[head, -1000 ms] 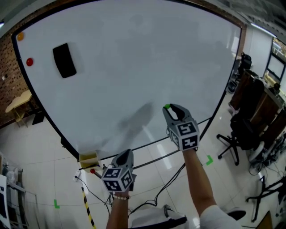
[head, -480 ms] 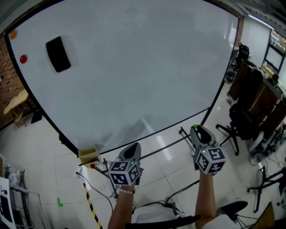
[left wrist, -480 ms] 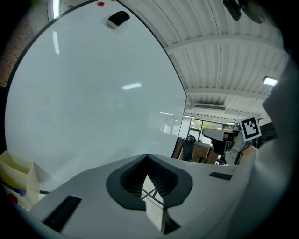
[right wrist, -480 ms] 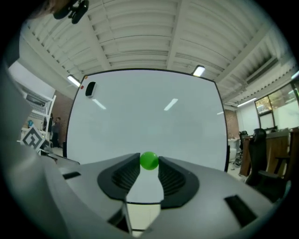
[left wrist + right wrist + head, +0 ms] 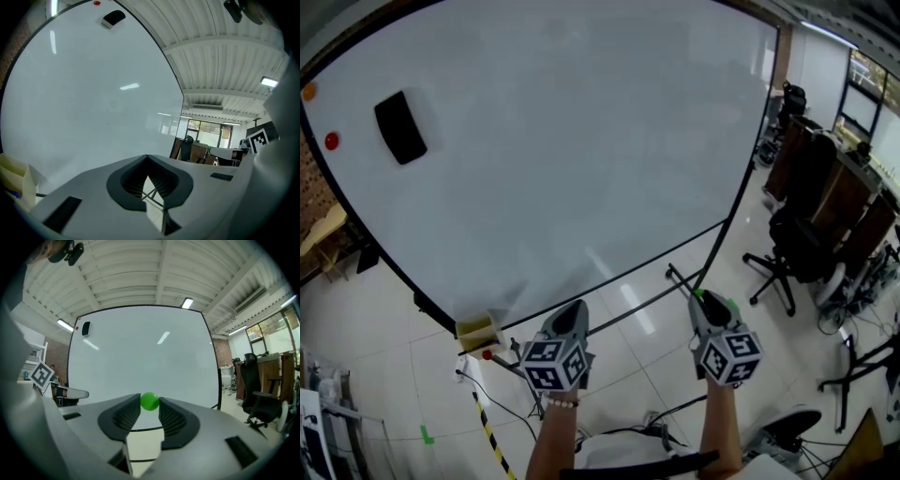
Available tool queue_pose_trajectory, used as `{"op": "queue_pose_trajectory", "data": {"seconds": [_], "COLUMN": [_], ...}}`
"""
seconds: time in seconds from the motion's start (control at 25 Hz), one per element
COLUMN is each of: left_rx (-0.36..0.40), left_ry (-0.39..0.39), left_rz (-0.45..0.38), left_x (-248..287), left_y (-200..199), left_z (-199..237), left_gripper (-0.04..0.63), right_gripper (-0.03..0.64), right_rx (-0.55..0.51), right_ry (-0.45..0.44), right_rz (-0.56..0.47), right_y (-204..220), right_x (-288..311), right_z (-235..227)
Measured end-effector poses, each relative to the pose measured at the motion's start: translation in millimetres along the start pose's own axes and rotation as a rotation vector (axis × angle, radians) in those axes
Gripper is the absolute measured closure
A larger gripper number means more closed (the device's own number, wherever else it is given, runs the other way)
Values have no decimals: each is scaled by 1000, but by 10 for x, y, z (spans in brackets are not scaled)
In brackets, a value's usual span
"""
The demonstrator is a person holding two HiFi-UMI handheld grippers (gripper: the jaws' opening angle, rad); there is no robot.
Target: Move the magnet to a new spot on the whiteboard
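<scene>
right gripper (image 5: pixel 150 408): we see its jaws clenched on the green magnet (image 5: pixel 150 401), which is pinched right at the tips
magnet: round, so we see no long axis; it is off the board, in the air in front of it
magnet to whiteboard (image 5: pixel 140 357): the board lies straight ahead of the tips and clearly apart from them; in the head view the magnet (image 5: pixel 699 294) sits below the board's lower right edge
left gripper (image 5: pixel 148 161): jaw tips pressed together with nothing between them
nearer hand: right, since it already carries the magnet; the left gripper (image 5: pixel 567 328) hangs near the board's lower edge, left of the right one (image 5: pixel 705 309)
board face: we see it mostly bare; a black eraser (image 5: pixel 400 127) and a red dot (image 5: pixel 332 141) sit far off at the upper left
next move, our guess: push the right gripper up and forward until the magnet meets bare board, then let go
risk, our guess: the tip grip is thin, so the magnet could slip on contact
</scene>
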State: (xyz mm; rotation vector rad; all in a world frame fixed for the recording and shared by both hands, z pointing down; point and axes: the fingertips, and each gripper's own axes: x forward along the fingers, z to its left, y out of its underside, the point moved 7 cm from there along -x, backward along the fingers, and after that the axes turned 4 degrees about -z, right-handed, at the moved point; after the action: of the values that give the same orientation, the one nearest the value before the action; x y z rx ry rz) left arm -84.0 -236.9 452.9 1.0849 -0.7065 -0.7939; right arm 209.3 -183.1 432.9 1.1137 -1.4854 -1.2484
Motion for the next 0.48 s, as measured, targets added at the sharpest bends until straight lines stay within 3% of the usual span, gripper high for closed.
{"op": "queue_pose_trajectory", "data": {"seconds": [0.48], "left_rx": [13], "left_ry": [-9], "left_rz": [-24], "left_x": [-125], "left_y": [-81], "left_z": [10], "left_gripper": [606], "right_gripper": [480], "right_rx": [-38], "right_ry": [-45], "right_rz": [-8], "right_y": [-123], "right_x": [44], "right_z": [145]}}
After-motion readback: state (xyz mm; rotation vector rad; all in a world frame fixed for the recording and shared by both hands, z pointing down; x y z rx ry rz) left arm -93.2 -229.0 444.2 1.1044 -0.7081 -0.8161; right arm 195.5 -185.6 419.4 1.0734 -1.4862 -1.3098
